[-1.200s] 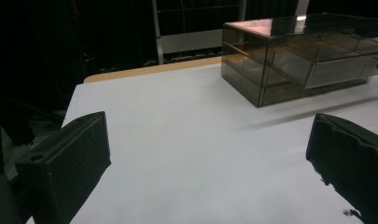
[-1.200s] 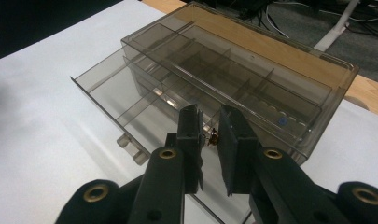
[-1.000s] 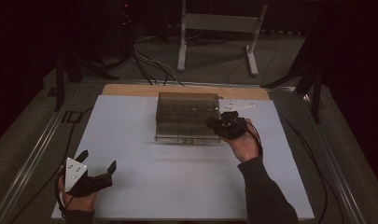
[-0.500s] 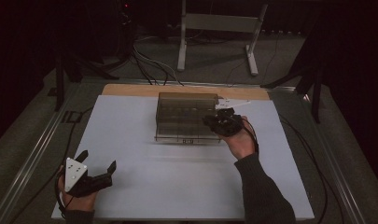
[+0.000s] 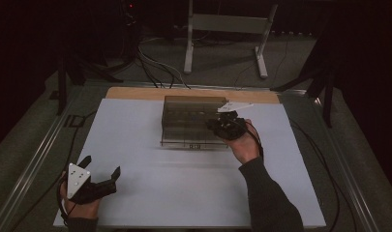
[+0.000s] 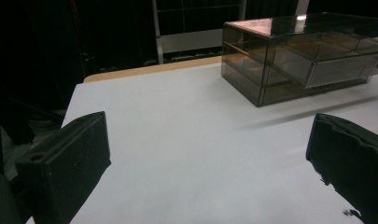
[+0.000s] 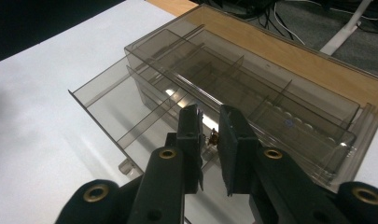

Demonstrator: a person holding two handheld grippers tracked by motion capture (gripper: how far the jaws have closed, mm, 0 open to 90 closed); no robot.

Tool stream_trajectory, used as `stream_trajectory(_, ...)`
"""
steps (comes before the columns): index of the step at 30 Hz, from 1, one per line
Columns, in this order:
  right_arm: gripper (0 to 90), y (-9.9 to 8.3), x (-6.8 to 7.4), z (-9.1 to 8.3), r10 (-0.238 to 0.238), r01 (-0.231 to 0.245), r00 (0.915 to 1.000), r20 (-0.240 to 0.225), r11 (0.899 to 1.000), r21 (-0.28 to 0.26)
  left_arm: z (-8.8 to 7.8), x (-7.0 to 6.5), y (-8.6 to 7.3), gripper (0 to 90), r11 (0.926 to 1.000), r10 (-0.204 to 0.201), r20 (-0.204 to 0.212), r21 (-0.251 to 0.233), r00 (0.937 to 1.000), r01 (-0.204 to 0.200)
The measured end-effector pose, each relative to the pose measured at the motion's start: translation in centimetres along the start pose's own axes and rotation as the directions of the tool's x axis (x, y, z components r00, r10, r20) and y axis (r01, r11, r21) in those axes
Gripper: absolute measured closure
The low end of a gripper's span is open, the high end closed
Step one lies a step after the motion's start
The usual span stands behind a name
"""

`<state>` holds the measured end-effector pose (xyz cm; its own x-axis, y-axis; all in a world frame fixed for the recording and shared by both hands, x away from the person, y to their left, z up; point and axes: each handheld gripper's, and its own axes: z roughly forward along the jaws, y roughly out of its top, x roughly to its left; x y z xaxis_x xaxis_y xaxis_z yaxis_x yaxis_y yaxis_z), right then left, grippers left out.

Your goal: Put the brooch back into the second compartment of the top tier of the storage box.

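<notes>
From up high I see the tabletop (image 5: 150, 193), a wide white sheet over a wooden board whose bare edge shows along the far side. Beyond it on the floor stands a pale metal stand (image 5: 226, 29) with dark cables (image 5: 155, 67) trailing near its foot.

On the far half of the tabletop, a little right of the middle, sits the smoky clear drawer box (image 5: 188, 121). Through my right gripper view the box (image 7: 270, 93) shows rows of thin dividers, and its lower drawer (image 7: 112, 102) is slid partway out toward the near side, with the white sheet showing through its floor.

My right hand (image 5: 243, 147) comes in from the lower right, sleeve dark, and holds the right gripper (image 5: 223, 126) against the near right corner of the box. In its own view the right gripper (image 7: 210, 140) has its jaws drawn nearly together, as tight as they go, with only a slim gap left. A small brownish bit sits in that gap at the drawer's front edge; I cannot tell what it is, or whether the pads truly pinch it.

My left gripper (image 5: 100, 174) rests at the near left corner of the tabletop, well apart from the box. Its jaws stand wide with nothing between them, just bare white sheet, as the left gripper (image 6: 210, 163) view confirms.
</notes>
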<state>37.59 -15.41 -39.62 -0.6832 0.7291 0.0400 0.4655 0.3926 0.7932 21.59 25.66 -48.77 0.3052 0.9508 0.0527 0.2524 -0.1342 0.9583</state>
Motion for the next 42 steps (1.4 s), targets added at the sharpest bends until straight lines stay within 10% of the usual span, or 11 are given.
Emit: stream_trajectory(42,79.9,0.4,1.8,3.3,-0.019,0.02,0.9992,-0.034,0.999,0.049,0.1,0.0,0.0,0.4,1.0,0.001,0.005,0.003,1.0,-0.001)
